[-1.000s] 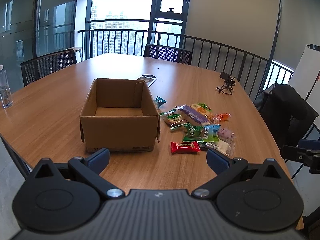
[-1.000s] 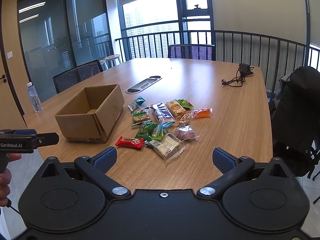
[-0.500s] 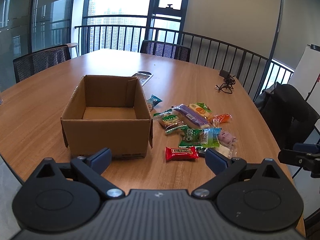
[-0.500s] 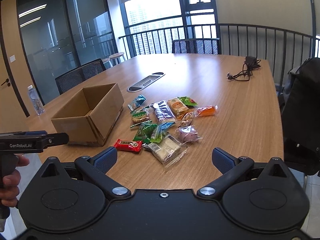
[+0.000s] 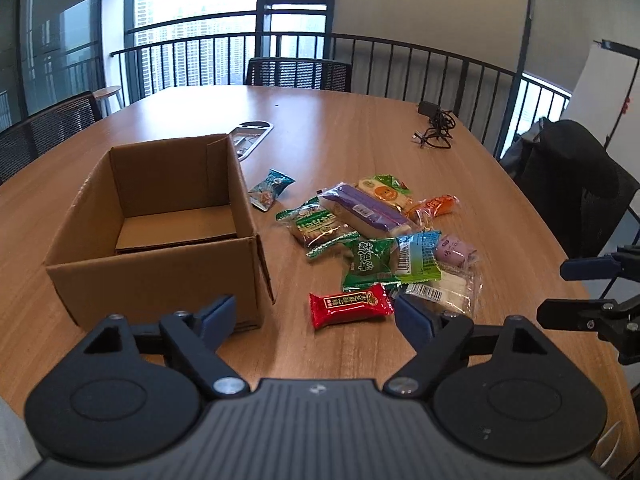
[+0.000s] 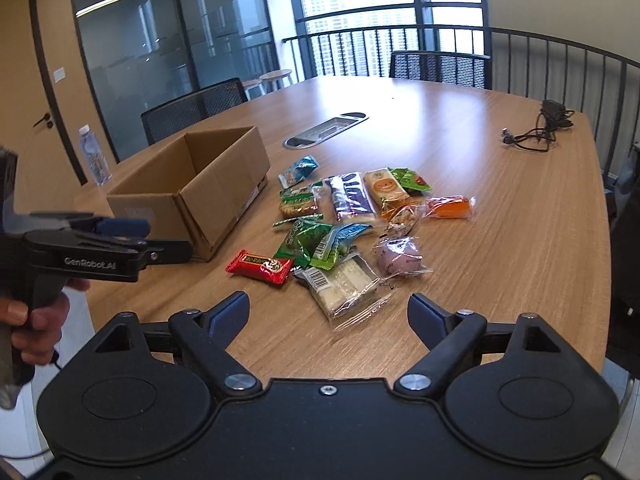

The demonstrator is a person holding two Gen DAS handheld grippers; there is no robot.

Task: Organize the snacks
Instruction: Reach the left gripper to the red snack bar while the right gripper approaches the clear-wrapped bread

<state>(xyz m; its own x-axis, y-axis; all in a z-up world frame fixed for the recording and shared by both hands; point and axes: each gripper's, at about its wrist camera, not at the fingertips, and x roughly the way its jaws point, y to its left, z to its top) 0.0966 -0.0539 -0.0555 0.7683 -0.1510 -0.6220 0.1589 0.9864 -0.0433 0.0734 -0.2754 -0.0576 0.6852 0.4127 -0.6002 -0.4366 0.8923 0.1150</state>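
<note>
An open, empty cardboard box [image 5: 160, 240] [image 6: 200, 184] stands on the wooden table [image 5: 360, 140]. Right of it lie several wrapped snacks: a red bar [image 5: 350, 305] [image 6: 260, 267] nearest me, a green pack [image 5: 368, 262], a purple bar [image 5: 366, 210], an orange pack [image 5: 438, 205], a clear-wrapped white cake [image 6: 344, 280] and a pink bun [image 6: 398, 256]. My left gripper [image 5: 316, 318] is open and empty, just short of the red bar. My right gripper [image 6: 330, 314] is open and empty, just short of the white cake.
A black cable [image 5: 436, 132] lies far right on the table. A metal cable hatch [image 5: 250, 136] sits behind the box. A water bottle [image 6: 94, 156] stands at the table's left edge. Chairs ring the table; a dark jacket hangs on one [image 5: 576, 188].
Both grippers have moved forward toward the snack pile, so the box and snacks look nearer. The left gripper also shifted right toward the red bar. Both stay open.
</note>
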